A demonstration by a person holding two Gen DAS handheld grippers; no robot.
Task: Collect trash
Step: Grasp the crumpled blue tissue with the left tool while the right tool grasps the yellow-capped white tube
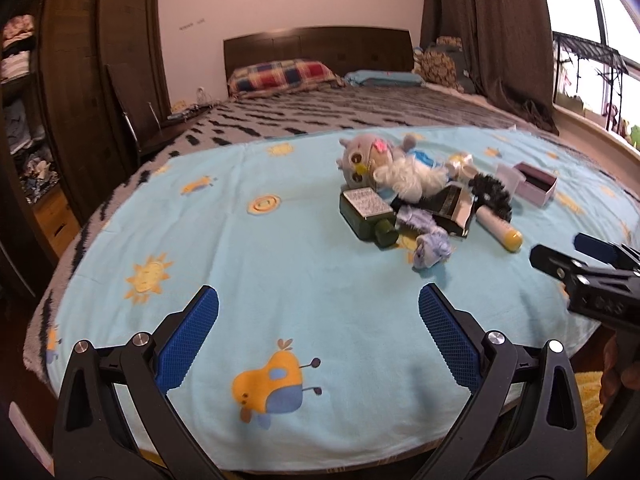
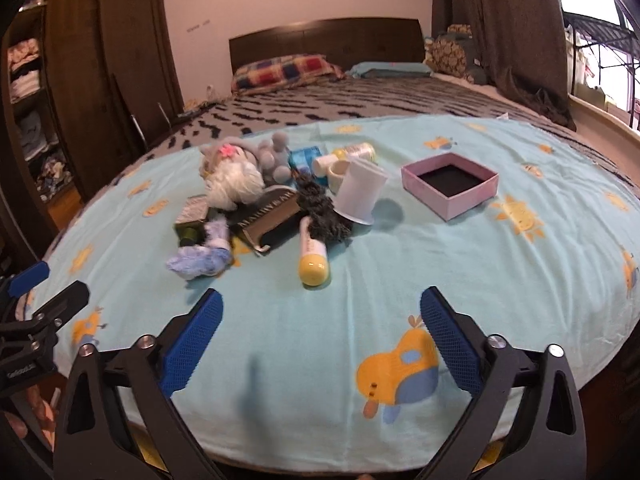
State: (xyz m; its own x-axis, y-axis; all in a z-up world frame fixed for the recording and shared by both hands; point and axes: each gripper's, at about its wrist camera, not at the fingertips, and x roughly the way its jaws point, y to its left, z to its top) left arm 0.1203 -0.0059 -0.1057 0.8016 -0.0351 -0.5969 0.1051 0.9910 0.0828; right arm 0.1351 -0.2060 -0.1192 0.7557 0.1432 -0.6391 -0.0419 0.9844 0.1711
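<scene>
A crumpled pale-blue tissue wad (image 2: 199, 263) and a smooth yellow-capped white tube (image 2: 313, 257) lie on the soft light-blue printed cloth (image 2: 400, 264). The left gripper (image 1: 318, 320) and right gripper (image 2: 321, 320), both with ribbed blue pads, hang spread wide above it, holding nothing.

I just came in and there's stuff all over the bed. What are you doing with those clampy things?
Someone is tidying up trash with two hand-held grippers. Both the left gripper and the right gripper are open, holding nothing, hovering over the blue sheet. Nothing looks collected yet: the pile, with a plush toy, green bottle, yellow-capped tube and crumpled blue wad, lies untouched beside an open pink box.
</scene>
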